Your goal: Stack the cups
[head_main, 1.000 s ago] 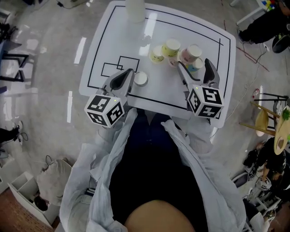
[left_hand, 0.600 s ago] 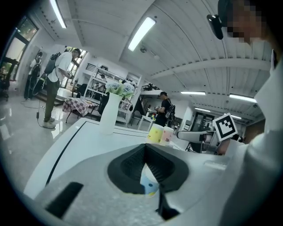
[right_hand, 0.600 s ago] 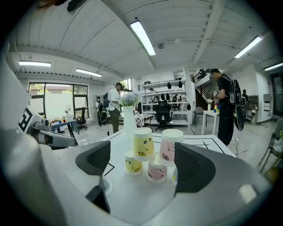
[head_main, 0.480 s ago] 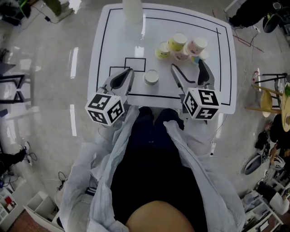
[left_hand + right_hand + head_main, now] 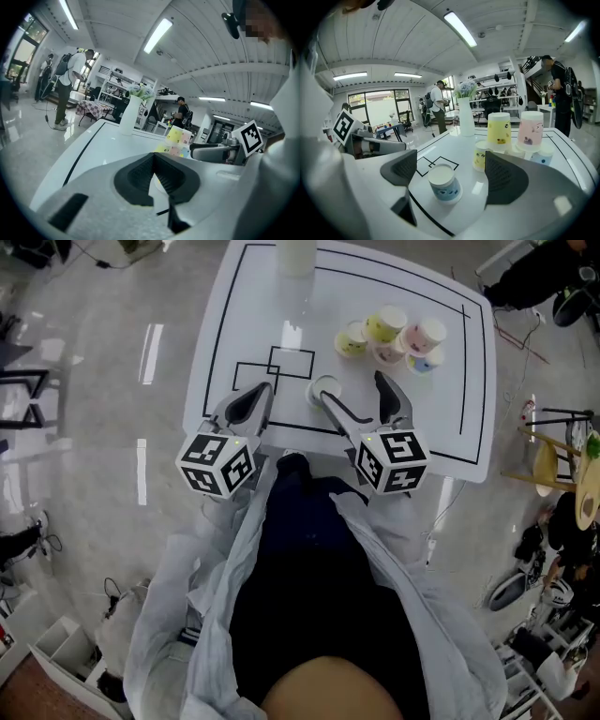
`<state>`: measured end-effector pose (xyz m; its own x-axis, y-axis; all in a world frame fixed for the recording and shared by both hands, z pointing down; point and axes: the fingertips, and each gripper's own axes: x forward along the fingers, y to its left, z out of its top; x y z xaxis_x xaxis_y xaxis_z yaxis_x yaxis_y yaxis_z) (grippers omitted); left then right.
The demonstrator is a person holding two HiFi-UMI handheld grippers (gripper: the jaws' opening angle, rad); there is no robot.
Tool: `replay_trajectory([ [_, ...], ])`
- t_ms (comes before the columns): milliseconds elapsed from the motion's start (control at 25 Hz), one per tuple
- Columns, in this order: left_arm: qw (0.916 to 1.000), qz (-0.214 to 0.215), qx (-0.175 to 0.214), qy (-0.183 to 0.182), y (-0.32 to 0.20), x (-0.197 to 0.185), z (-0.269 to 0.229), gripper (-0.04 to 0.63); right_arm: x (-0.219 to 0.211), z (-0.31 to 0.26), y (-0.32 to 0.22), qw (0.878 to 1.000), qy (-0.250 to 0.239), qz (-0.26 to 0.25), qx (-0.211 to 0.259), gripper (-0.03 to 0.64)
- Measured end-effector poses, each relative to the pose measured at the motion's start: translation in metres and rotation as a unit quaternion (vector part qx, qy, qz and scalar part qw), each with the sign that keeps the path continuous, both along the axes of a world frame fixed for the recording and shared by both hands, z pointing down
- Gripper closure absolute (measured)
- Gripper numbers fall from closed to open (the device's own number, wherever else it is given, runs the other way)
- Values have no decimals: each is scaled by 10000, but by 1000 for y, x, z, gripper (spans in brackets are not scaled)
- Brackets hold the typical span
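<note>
— Where's the blue cup [image 5: 324,390]?
— Upside down, mid-frame on the white table [image 5: 234,324], between the right gripper's [image 5: 351,385] wide-apart jaws, untouched. Other cups [image 5: 394,334] cluster upper right.
— Left gripper [image 5: 264,390]?
— Jaws together, empty, left of it.

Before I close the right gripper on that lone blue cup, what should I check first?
1. Right gripper open: ok, fingers wide apart.
2. Blue cup stable: ok, it stands mouth down.
3. Cup centred between the fingers: not ok, it sits nearer the left-hand one.
4. Cup clear of the other cups: ok, they stand apart, farther back.
5. Left gripper out of the way: ok, shut and off to the side, not touching the cup.
</note>
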<state>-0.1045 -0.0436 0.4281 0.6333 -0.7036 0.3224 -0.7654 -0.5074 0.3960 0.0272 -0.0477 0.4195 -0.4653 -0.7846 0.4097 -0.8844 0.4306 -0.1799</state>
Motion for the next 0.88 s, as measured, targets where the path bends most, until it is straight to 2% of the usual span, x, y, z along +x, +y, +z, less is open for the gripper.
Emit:
replay_trajectory([
  [320,9974,-652,-297,-70,36,-25,17,595,-27,42,11,9954,400,-770,-396,163],
  [560,9925,-1128,-456,-109,61,-46,31,595,-39,69,9,9920,699,-994,-331,179],
  [800,9897,-1329,-508,-129,70,-60,35,595,-41,74,6,9925,749,-923,-299,224],
  [880,9898,-1322,-511,-121,70,-60,35,595,-38,74,5,9927,835,-826,-273,297],
])
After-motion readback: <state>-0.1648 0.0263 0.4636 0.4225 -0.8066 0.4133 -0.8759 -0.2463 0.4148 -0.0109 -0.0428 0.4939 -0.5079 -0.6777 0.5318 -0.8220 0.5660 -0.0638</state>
